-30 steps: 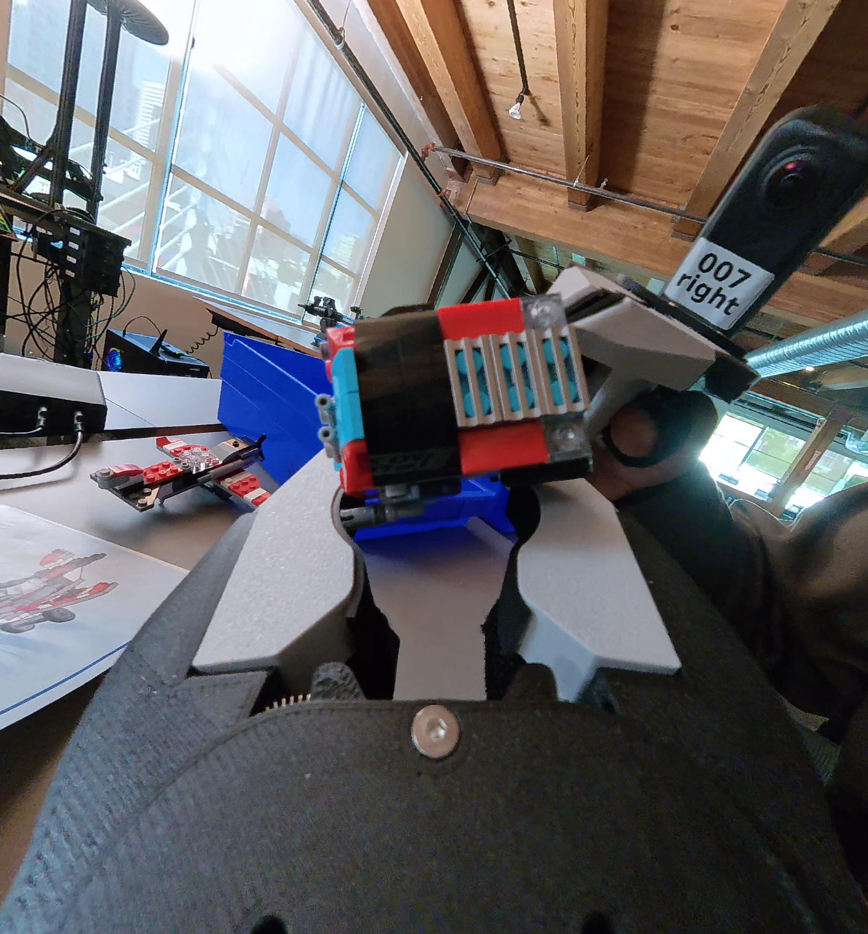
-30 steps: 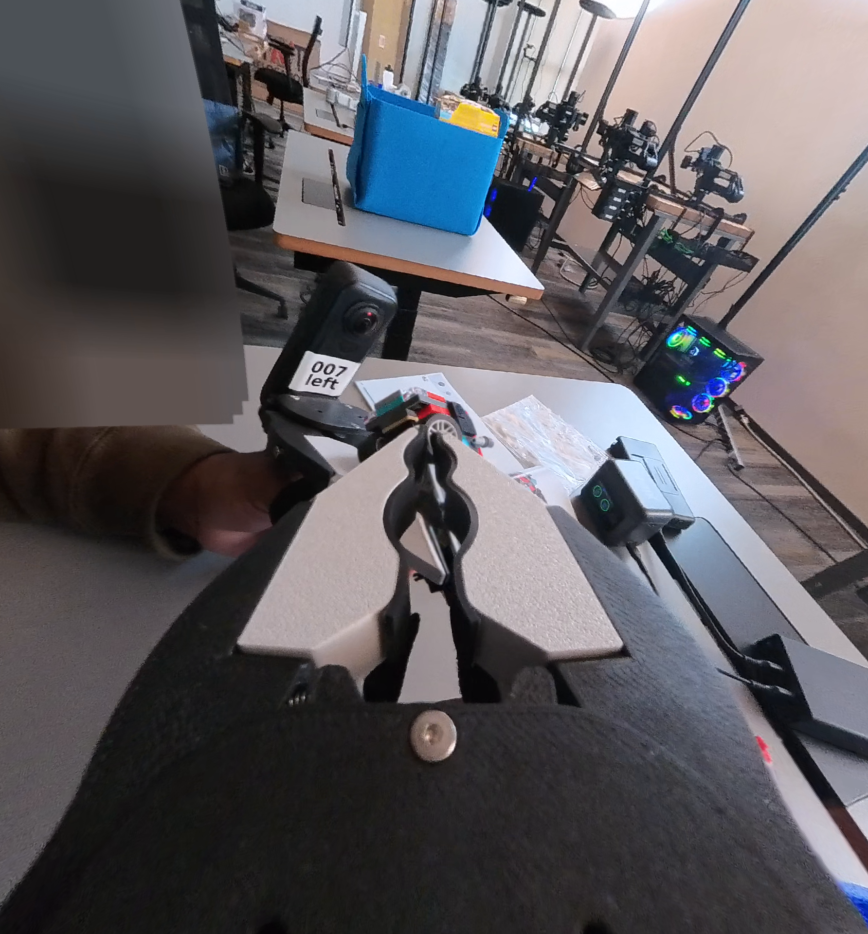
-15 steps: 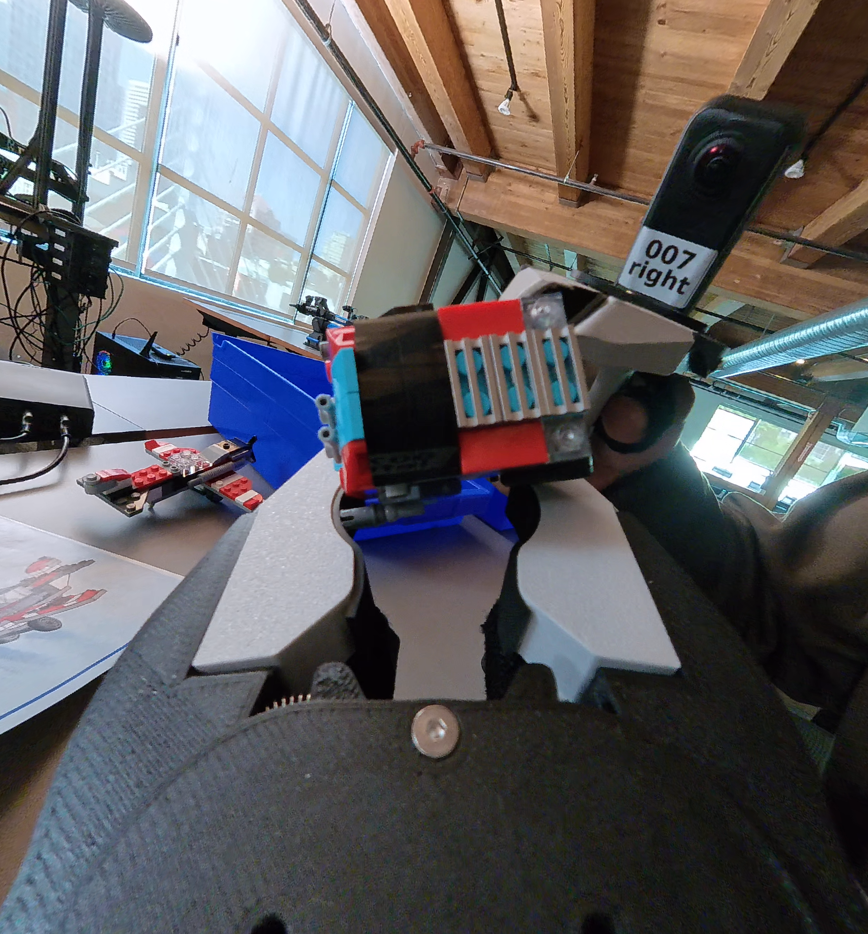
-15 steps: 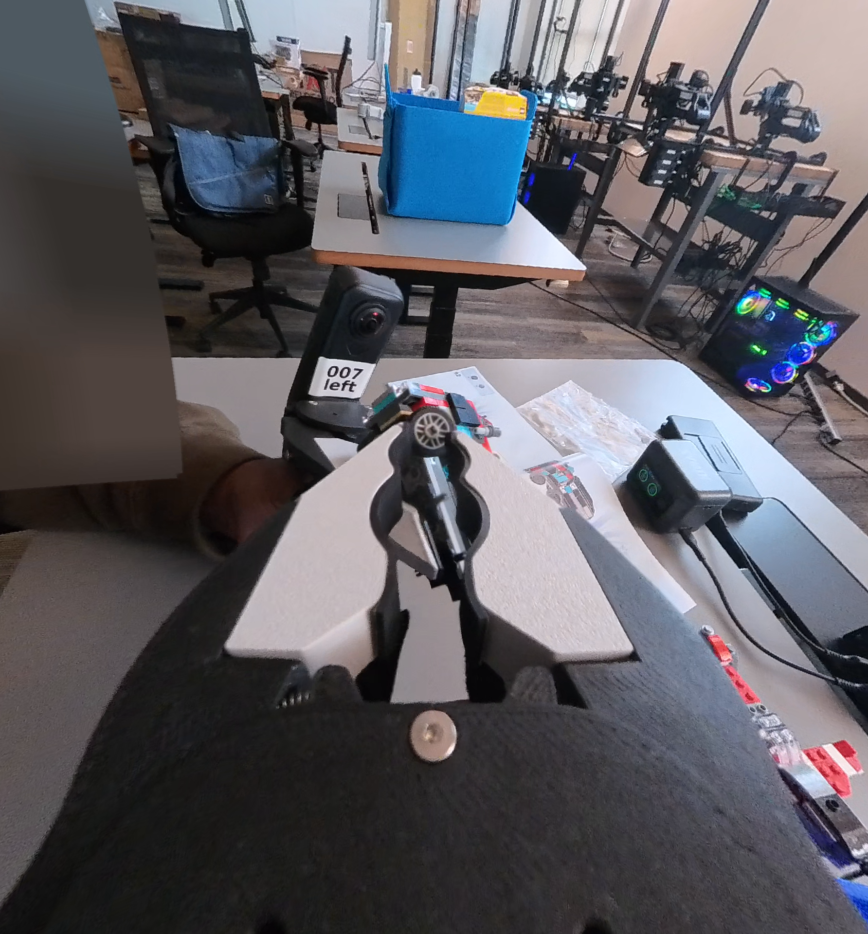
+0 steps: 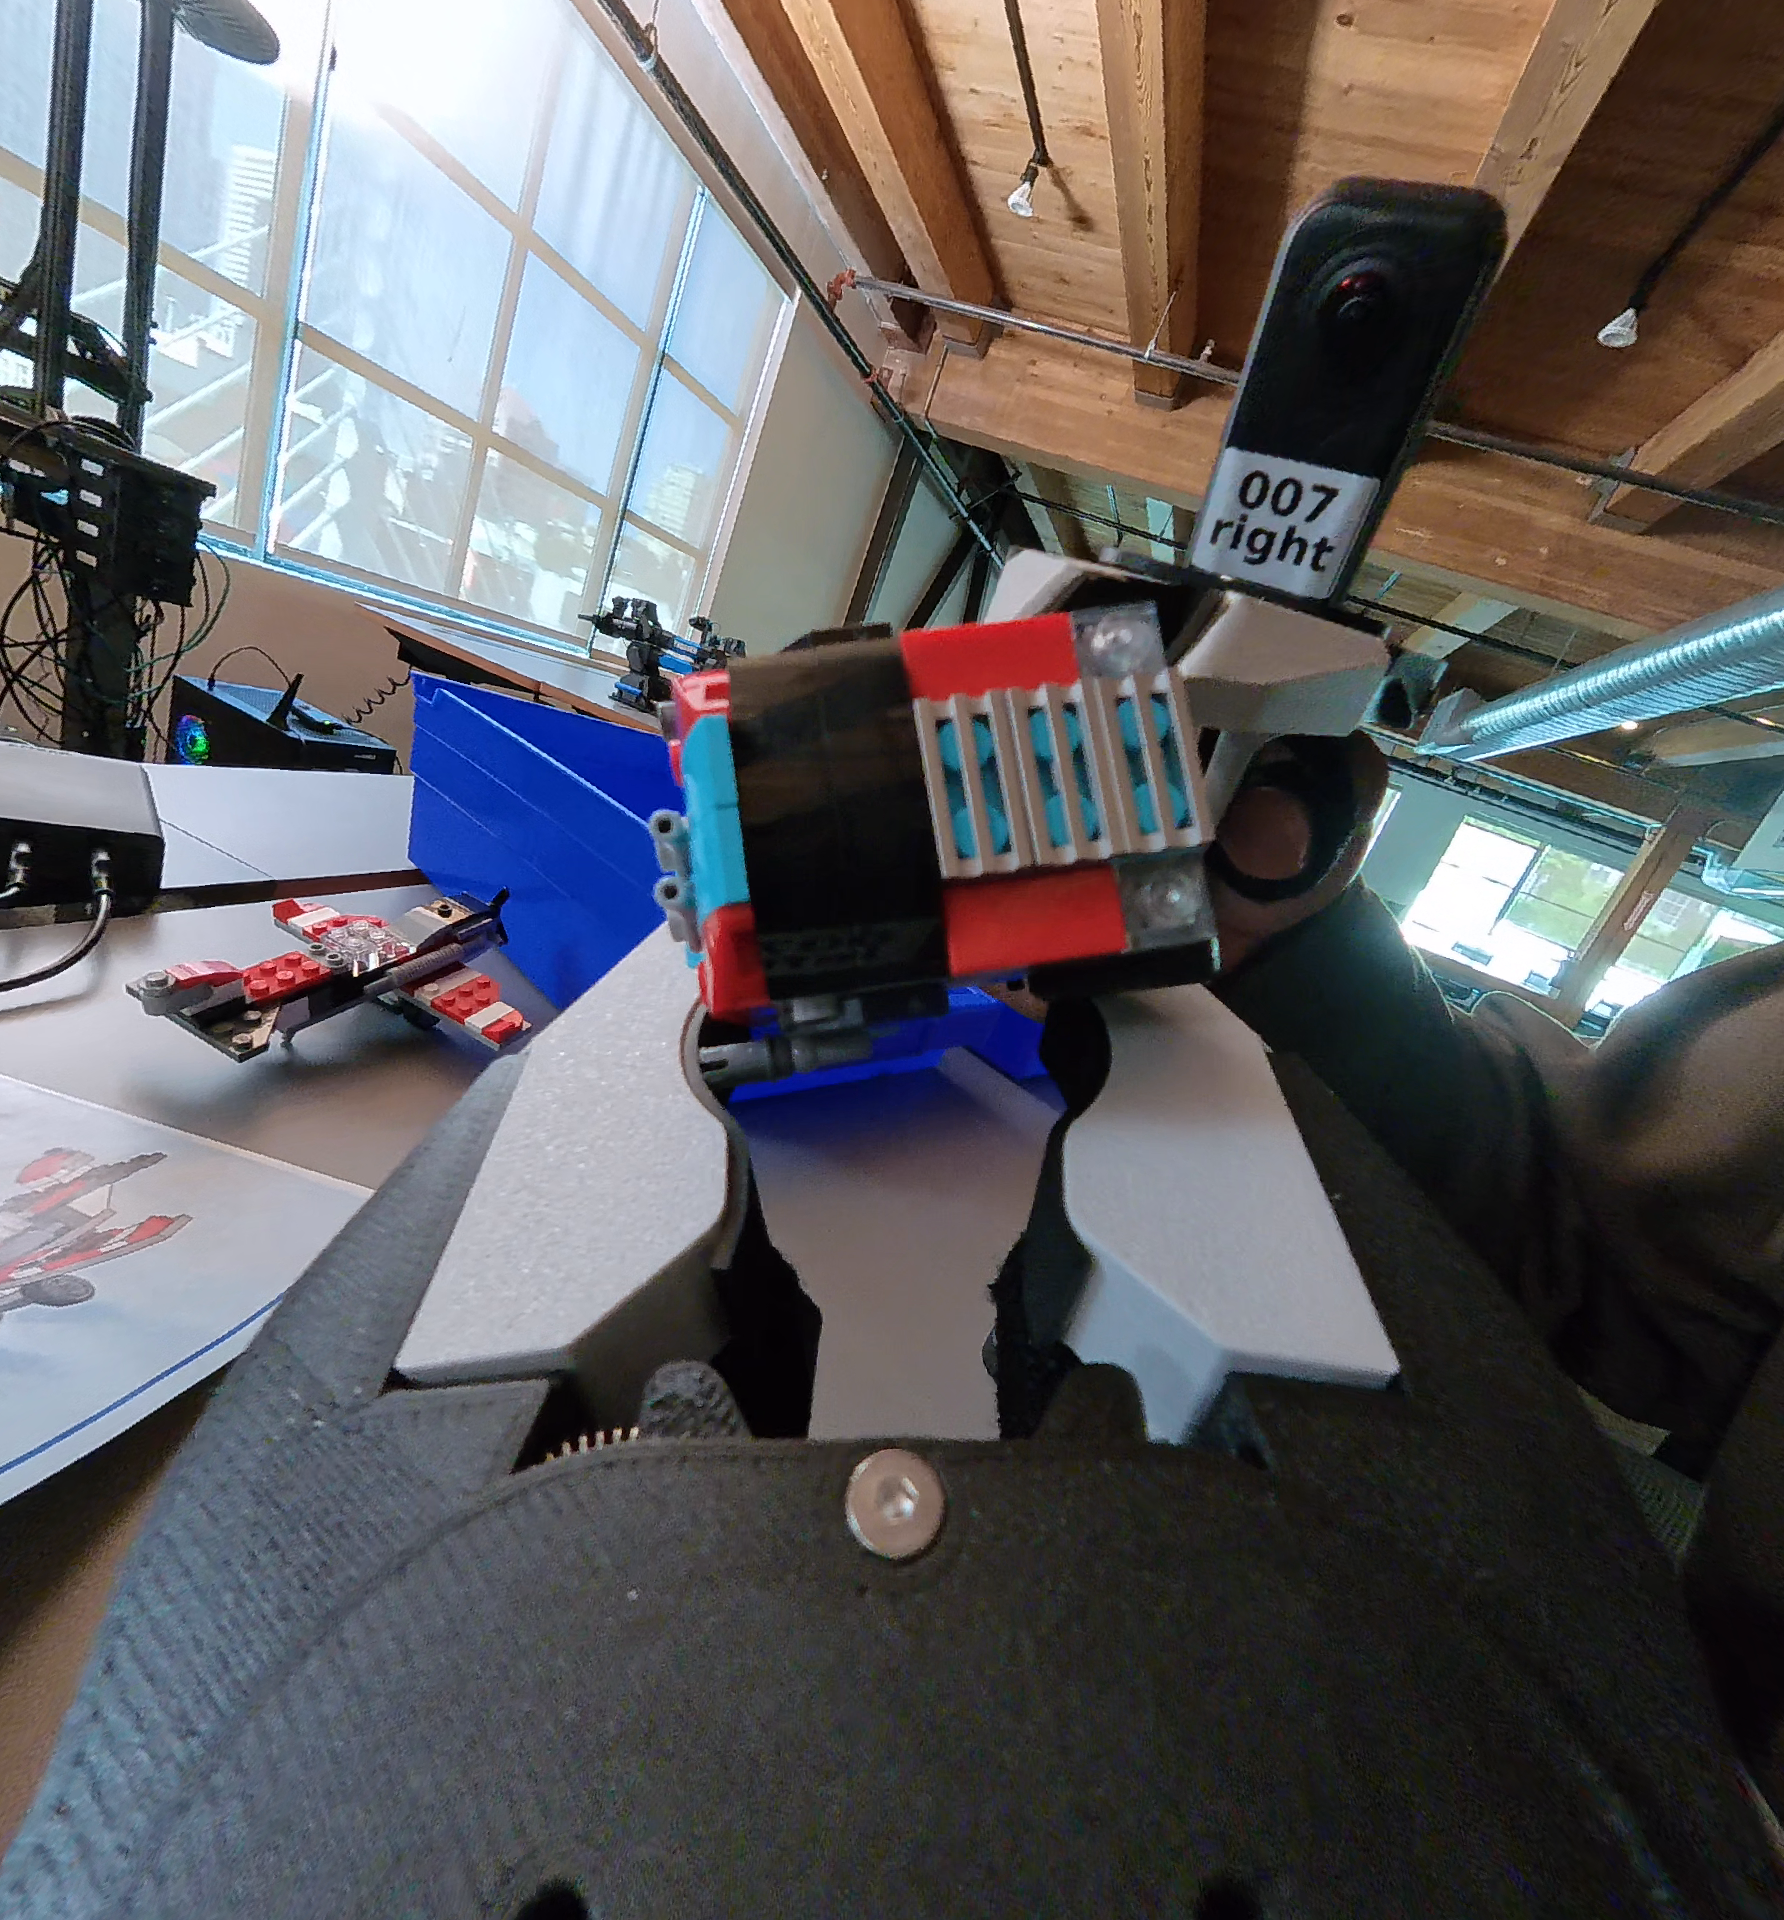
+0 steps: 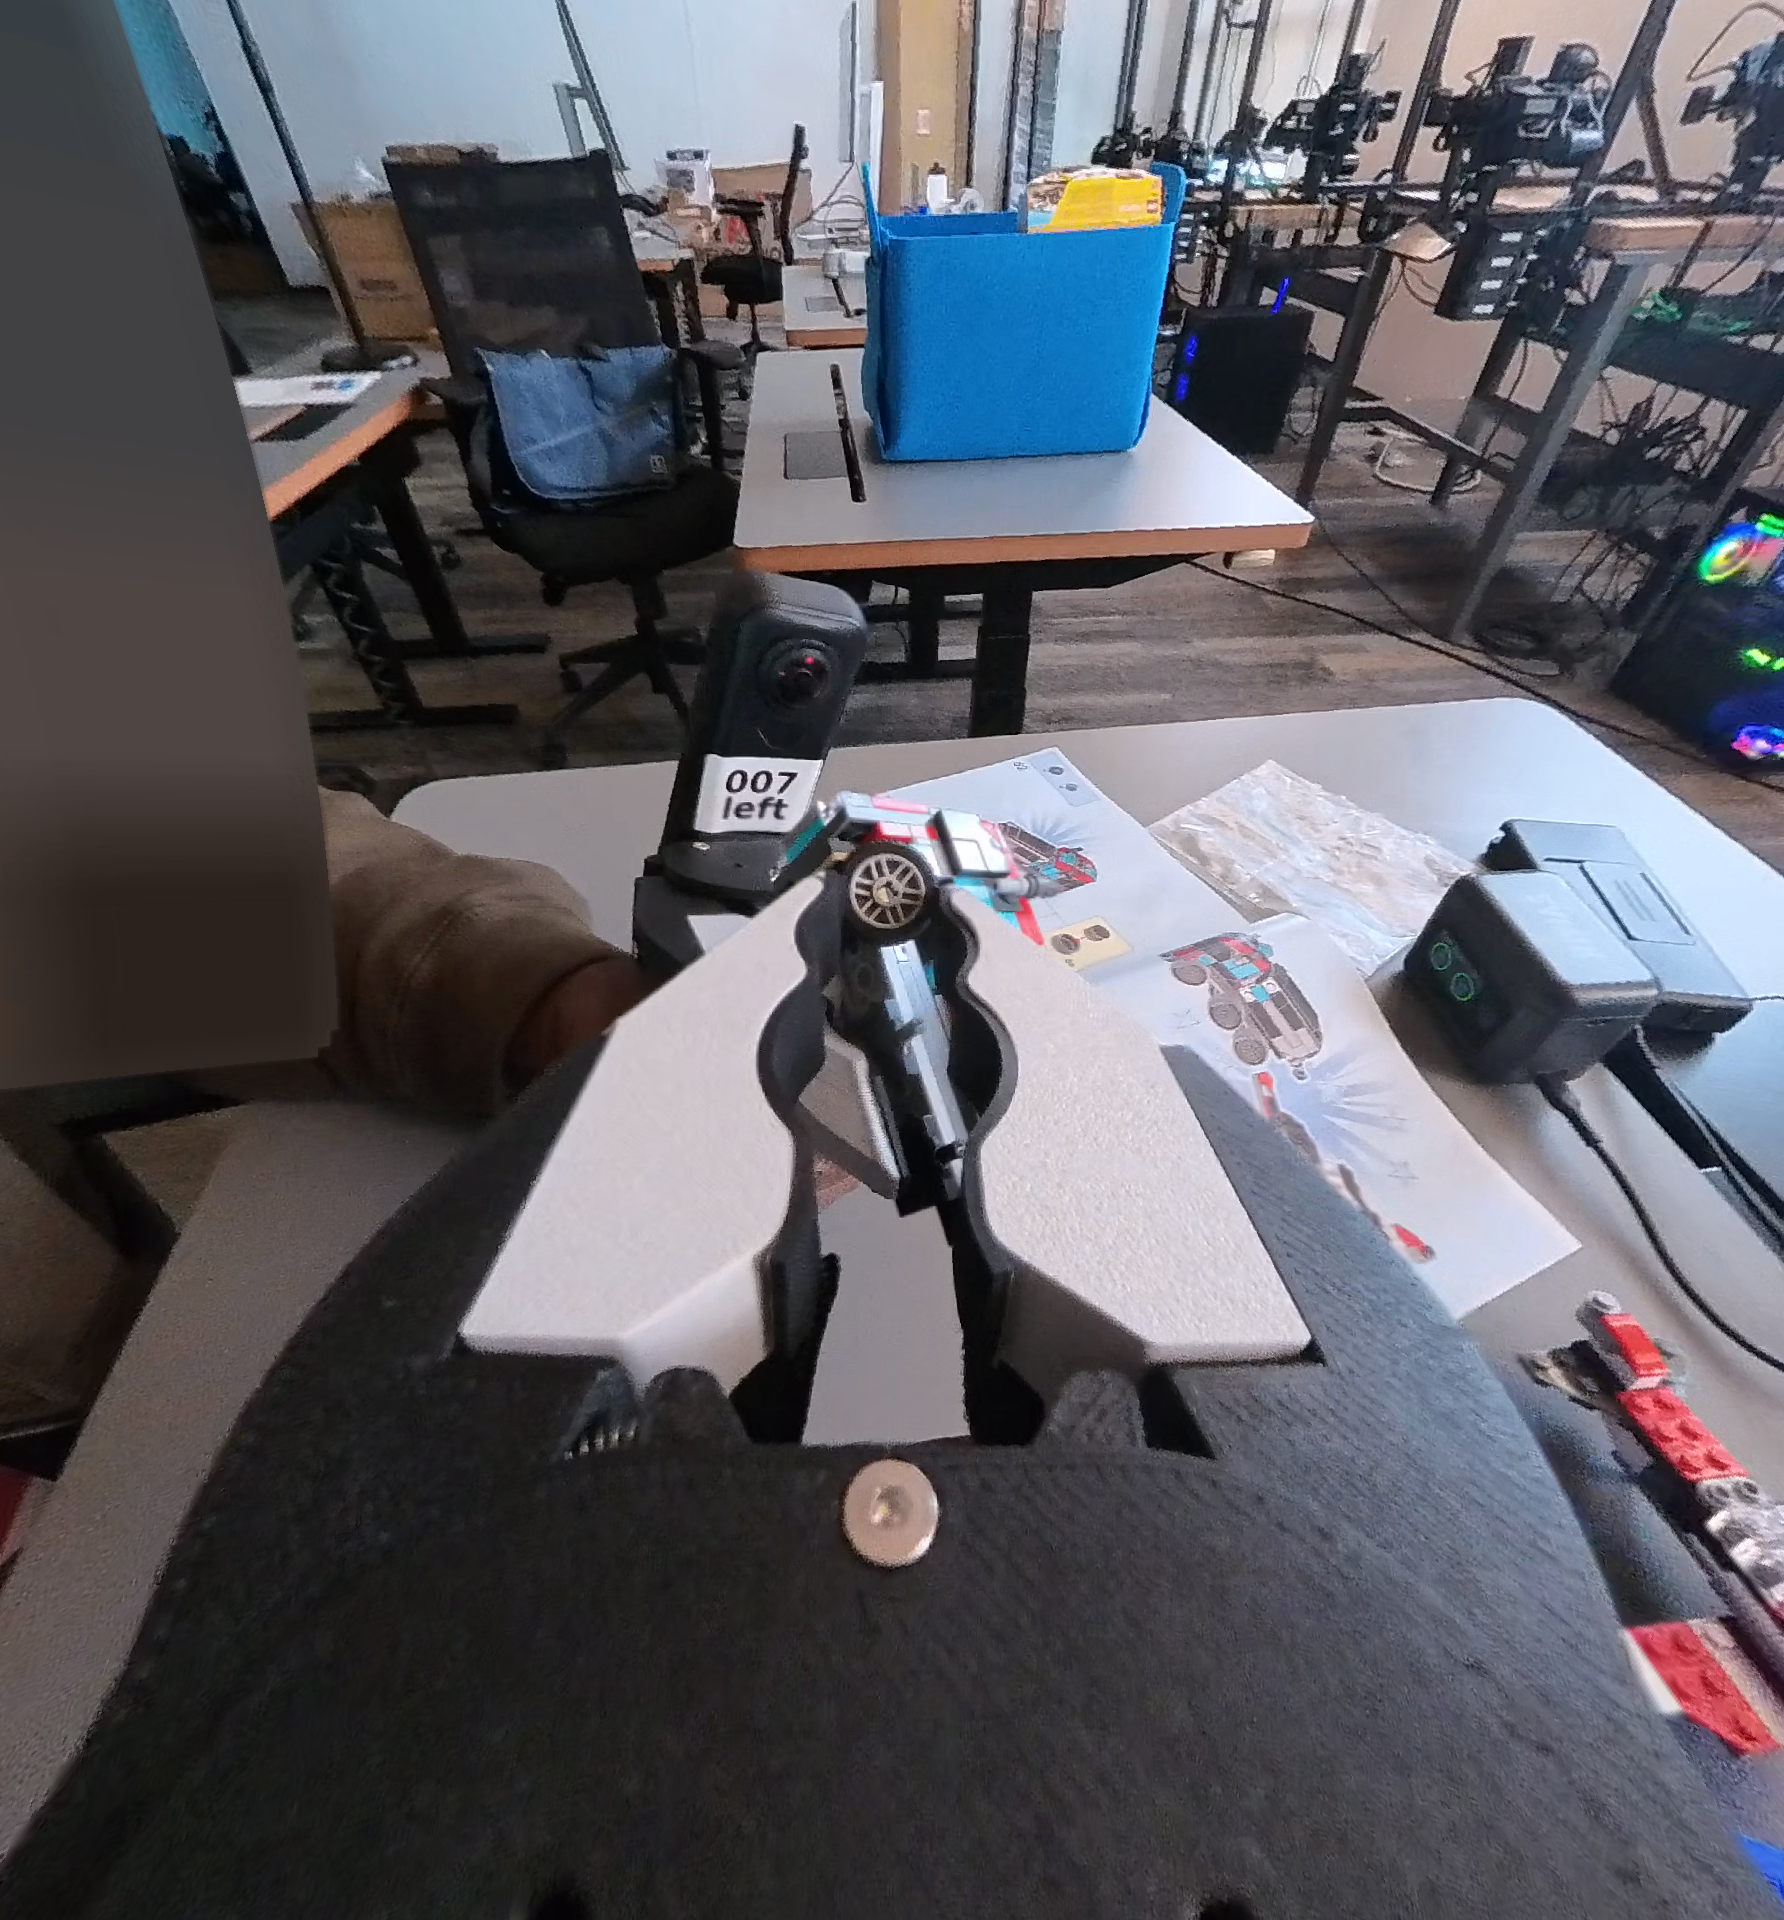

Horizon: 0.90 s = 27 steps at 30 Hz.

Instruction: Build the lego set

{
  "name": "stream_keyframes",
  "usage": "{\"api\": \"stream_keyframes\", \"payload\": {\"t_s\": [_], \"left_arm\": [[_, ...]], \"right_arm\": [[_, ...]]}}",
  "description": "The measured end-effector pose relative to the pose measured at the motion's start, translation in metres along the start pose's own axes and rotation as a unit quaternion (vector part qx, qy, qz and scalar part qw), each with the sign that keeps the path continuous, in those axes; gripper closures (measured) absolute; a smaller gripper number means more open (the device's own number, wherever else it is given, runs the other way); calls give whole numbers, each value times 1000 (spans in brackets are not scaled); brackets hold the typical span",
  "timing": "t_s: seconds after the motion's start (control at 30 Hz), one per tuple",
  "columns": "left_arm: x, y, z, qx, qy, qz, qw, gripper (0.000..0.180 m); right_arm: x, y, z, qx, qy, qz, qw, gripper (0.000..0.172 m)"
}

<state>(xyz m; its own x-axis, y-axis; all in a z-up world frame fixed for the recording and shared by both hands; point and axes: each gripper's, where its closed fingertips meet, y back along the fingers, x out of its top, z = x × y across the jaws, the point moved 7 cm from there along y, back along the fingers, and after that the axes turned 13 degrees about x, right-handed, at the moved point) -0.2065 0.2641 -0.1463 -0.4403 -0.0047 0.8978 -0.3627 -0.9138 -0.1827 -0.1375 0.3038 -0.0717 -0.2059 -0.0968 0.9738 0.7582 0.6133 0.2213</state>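
- The left gripper (image 5: 893, 1023) stands wide, and its two fingers clamp the sides of a toy brick truck (image 5: 945, 816) in the centre of the left wrist view; the truck's red, black and turquoise body with a grey grille fills the space above the fingertips.
- The right gripper (image 6: 893, 914) is nearly closed, and a spoked wheel (image 6: 890, 883) of the same toy sits between its fingertips in the upper middle of the right wrist view; whether the pads press on it cannot be told.
- A red and grey brick plane (image 5: 332, 961) lies on the table (image 5: 244, 810) at centre left of the left view.
- An open instruction booklet (image 6: 1272, 1039) lies right of centre in the right view.
- A blue bin (image 5: 545, 831) stands behind the toy truck.
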Motion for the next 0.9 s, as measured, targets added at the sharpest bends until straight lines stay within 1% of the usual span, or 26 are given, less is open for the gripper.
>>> {"api": "stream_keyframes", "payload": {"t_s": [0.2,0.43,0.53,0.73,0.8,0.9], "left_arm": [[-1,0,1,-2,-1,-2,1000,125],[-1,-1,2,-7,-8,-4,1000,125],[-2,-1,3,-6,-10,-7,1000,125],[-2,-1,0,-5,11,-4,1000,125],[-3,-1,0,-6,15,-5,1000,125],[-4,-2,0,-14,30,-9,999,125]], "right_arm": [[-2,1,3,19,-35,9,999,151],[-4,0,3,36,-52,4,998,145],[-4,-1,2,38,-51,2,998,146],[-3,-1,3,14,-31,-4,999,150],[-1,0,4,4,-27,2,1000,154],[-2,2,7,-20,-17,-3,1000,155]]}}
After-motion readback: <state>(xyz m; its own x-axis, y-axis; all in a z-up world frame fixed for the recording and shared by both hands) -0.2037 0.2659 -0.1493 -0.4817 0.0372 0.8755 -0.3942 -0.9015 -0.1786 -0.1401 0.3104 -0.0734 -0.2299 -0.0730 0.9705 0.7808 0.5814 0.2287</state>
